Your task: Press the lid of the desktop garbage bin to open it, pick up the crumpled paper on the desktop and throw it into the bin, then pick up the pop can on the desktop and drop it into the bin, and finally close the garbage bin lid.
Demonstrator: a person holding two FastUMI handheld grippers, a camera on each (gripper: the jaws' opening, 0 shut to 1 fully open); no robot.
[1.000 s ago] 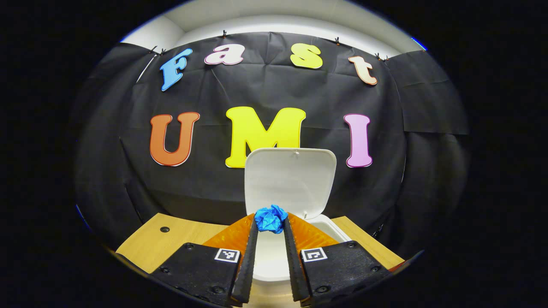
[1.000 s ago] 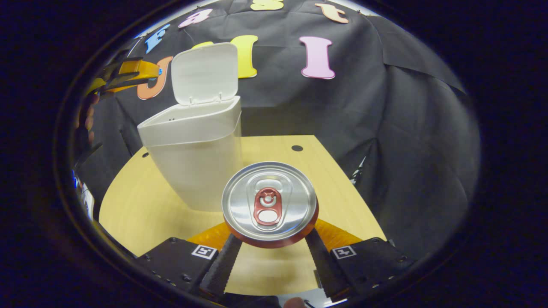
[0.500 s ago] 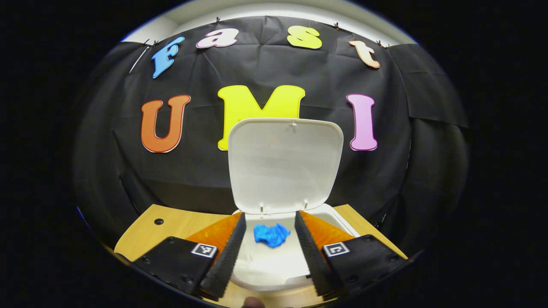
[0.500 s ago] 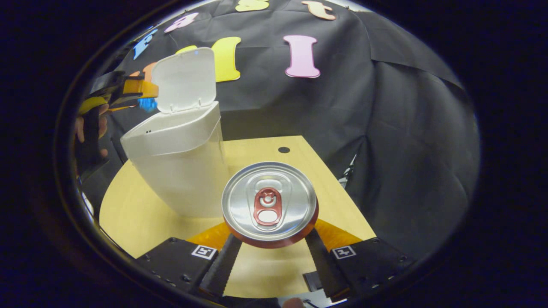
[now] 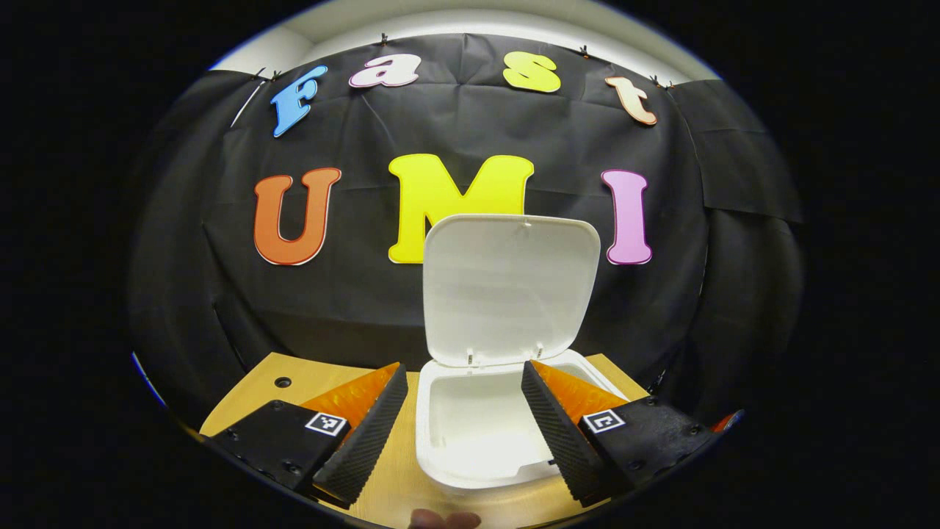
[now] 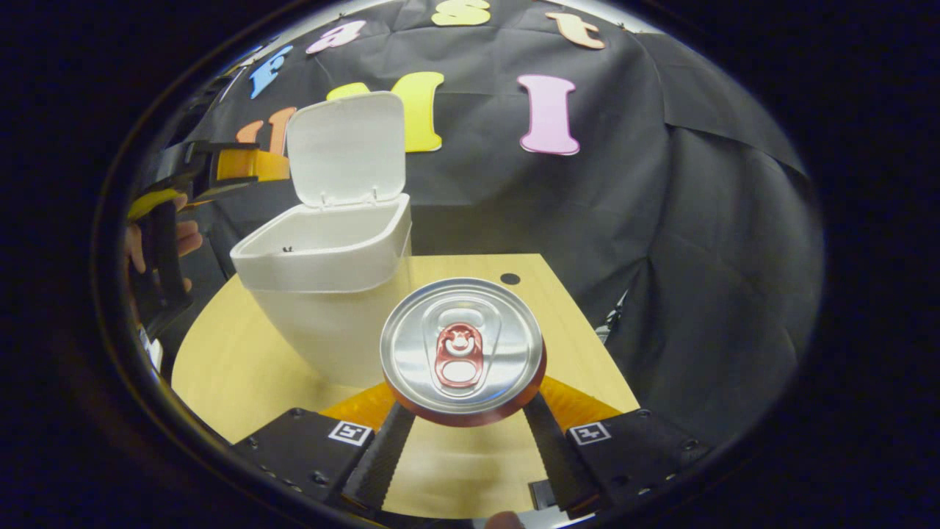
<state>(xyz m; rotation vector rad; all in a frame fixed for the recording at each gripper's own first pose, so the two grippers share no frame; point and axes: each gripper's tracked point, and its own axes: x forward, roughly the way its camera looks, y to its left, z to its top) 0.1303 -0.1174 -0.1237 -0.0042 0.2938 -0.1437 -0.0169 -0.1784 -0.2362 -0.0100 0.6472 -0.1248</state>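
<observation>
Left tool stands spread wide and empty above the open bin, whose lid is upright. Right tool grips the can on both sides, above the desk, just beside the bin.

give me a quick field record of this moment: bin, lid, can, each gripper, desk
bin: white, standing on the desk, mouth uncovered
lid: swung up, standing upright at the back of the bin
pop can: top end faces the camera, held between the right gripper's fingers
right gripper: shut on the pop can, beside the bin
left gripper: fingers spread, nothing between them, over the bin's mouth
desk: wooden top
</observation>
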